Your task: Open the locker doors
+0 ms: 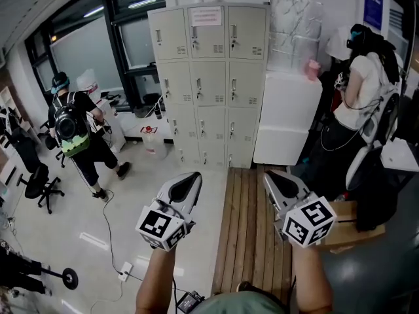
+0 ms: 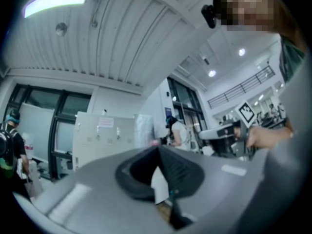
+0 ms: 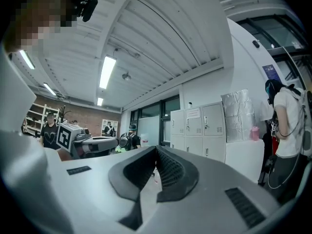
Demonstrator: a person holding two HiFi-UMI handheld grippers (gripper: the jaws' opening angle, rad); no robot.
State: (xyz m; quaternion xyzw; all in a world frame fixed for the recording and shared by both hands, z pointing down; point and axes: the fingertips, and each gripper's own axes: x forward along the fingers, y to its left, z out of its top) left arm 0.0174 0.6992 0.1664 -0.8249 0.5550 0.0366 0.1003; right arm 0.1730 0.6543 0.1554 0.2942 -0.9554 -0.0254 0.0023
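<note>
The beige lockers [image 1: 208, 77] stand against the far wall, three columns wide, with every door I can see closed. They also show small in the left gripper view as lockers [image 2: 105, 140] and in the right gripper view as lockers [image 3: 200, 130]. My left gripper [image 1: 190, 178] is held out over the floor, well short of them. Its jaws [image 2: 158, 149] meet at the tips with nothing between. My right gripper [image 1: 272, 176] hovers over the wooden slats, also far from the doors. It is shut [image 3: 156, 149] and empty.
A white cabinet [image 1: 288, 116] with a foil-wrapped block [image 1: 296, 31] behind it stands right of the lockers. A person [image 1: 366, 90] works beside it. Another person with a backpack [image 1: 75, 133] stands at left near an office chair [image 1: 39, 182]. A wooden slatted platform [image 1: 252, 227] and floor cables [image 1: 108, 234] lie ahead.
</note>
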